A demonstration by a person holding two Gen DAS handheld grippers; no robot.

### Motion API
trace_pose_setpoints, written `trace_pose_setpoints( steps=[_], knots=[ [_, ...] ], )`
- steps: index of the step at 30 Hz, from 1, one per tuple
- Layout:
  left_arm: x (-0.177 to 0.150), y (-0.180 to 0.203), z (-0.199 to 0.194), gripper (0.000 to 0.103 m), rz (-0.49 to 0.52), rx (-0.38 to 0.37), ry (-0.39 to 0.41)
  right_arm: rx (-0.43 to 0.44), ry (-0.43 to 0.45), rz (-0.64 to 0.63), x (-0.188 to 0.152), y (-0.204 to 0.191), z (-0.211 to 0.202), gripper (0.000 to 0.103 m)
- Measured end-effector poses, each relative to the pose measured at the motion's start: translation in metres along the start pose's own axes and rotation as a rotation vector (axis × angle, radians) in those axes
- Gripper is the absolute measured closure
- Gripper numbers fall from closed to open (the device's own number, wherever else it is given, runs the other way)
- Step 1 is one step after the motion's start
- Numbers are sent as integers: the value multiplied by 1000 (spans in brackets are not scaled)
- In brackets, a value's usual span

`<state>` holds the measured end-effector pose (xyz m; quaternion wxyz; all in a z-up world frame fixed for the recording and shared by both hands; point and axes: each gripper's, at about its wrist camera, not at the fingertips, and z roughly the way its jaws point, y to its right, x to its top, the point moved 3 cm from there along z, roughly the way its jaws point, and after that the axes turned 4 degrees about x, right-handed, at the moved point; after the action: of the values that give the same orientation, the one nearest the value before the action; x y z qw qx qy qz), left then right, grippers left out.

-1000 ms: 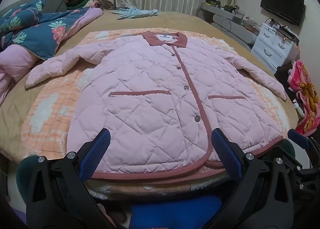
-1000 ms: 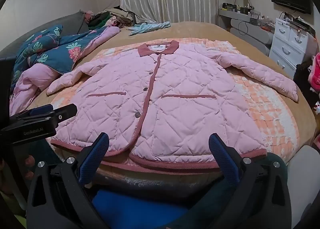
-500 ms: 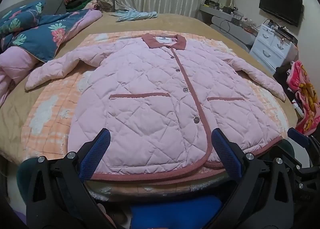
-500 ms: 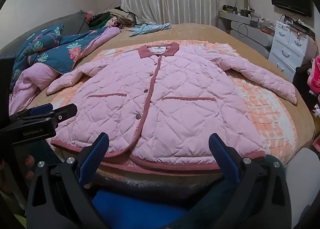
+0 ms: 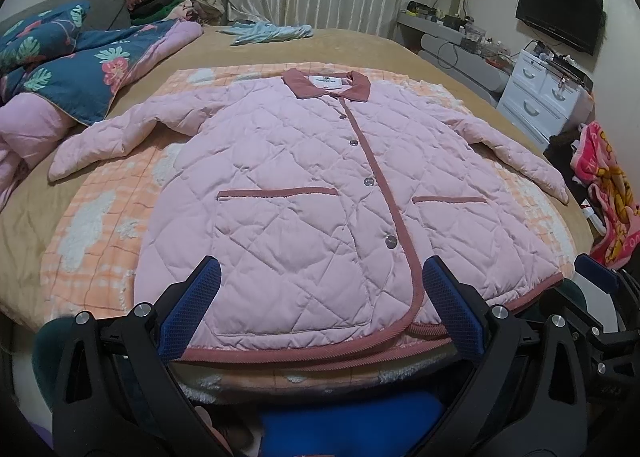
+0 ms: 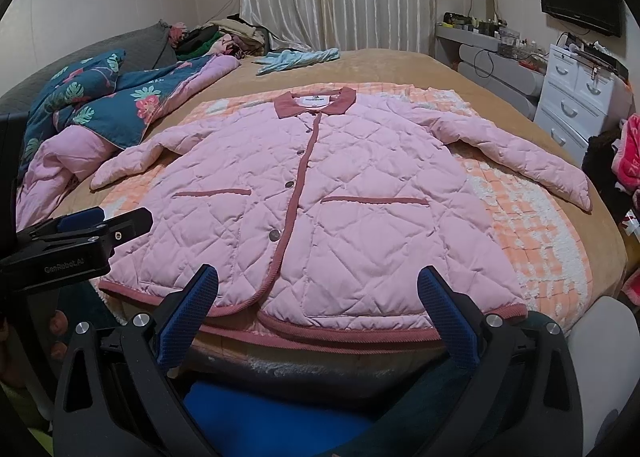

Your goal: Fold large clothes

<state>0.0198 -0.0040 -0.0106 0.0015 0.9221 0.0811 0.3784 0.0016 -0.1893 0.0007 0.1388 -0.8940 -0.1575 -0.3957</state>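
Note:
A pink quilted jacket (image 5: 304, 197) with a dark pink collar and trim lies flat, front up and buttoned, on an orange checked blanket (image 5: 92, 233) on the bed, sleeves spread to both sides. It also shows in the right wrist view (image 6: 344, 209). My left gripper (image 5: 320, 285) is open and empty, held just short of the jacket's hem. My right gripper (image 6: 318, 289) is open and empty, also near the hem. The left gripper shows at the left edge of the right wrist view (image 6: 80, 233).
A blue floral duvet (image 5: 80, 69) with pink lining lies at the left of the bed. A light blue garment (image 5: 272, 31) lies at the far end. White drawers (image 5: 540, 93) and a red patterned cloth (image 5: 604, 185) stand to the right.
Both views have shifted slightly, so the jacket sits a little lower and closer in the frames. The jacket itself has not moved and both grippers stay open.

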Motion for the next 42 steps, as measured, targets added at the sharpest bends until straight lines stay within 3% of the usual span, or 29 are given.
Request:
trace_pose_setpoints(
  steps=[42],
  knots=[
    [4, 11, 5, 8, 1, -21, -8, -6, -6, 4, 6, 4, 8, 4]
  ],
)
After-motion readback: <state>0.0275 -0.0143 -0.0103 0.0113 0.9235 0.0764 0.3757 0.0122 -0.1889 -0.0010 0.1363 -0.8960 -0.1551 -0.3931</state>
